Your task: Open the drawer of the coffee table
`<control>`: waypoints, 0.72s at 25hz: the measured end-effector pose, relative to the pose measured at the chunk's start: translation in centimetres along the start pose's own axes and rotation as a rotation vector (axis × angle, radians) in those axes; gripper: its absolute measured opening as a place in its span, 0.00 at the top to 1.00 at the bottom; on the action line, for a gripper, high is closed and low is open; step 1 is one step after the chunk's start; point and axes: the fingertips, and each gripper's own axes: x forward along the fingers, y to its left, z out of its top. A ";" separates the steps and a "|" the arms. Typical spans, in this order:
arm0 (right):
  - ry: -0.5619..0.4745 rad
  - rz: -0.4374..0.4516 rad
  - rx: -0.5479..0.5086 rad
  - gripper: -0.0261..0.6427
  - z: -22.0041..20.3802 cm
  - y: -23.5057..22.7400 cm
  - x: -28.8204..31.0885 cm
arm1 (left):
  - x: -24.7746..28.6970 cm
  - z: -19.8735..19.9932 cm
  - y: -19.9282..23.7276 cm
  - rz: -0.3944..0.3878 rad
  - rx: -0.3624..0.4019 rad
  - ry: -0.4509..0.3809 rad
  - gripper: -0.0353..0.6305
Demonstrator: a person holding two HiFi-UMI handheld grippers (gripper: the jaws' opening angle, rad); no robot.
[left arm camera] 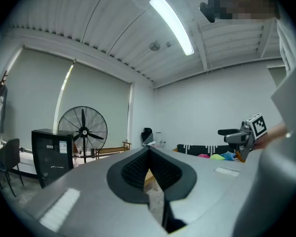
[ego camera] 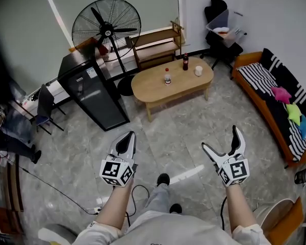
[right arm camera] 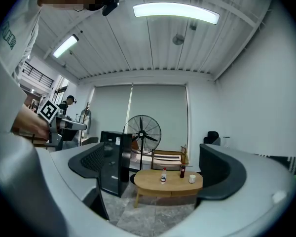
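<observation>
left gripper (ego camera: 127,137) fingers pressed together, empty | right gripper (ego camera: 220,138) fingers wide apart, empty | counter (ego camera: 153,88) well apart | risk: jerking drawer topples bottles (ego camera: 167,76)

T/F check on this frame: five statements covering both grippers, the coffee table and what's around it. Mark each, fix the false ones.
1. The right gripper is open and empty. True.
2. The left gripper is open wide. False: its fingers are together, with nothing between them.
3. The oval light-wood coffee table carries a clear bottle, a dark bottle and a white cup. True.
4. The right gripper touches the coffee table. False: both grippers are well short of it, over the grey marble floor.
5. The black pedestal fan stands on the coffee table. False: it stands on the floor behind it.
</observation>
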 end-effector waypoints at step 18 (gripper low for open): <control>0.023 -0.043 -0.029 0.08 -0.3 -7.3 23.3 | 23.6 -0.9 13.4 -0.070 -0.007 0.002 0.95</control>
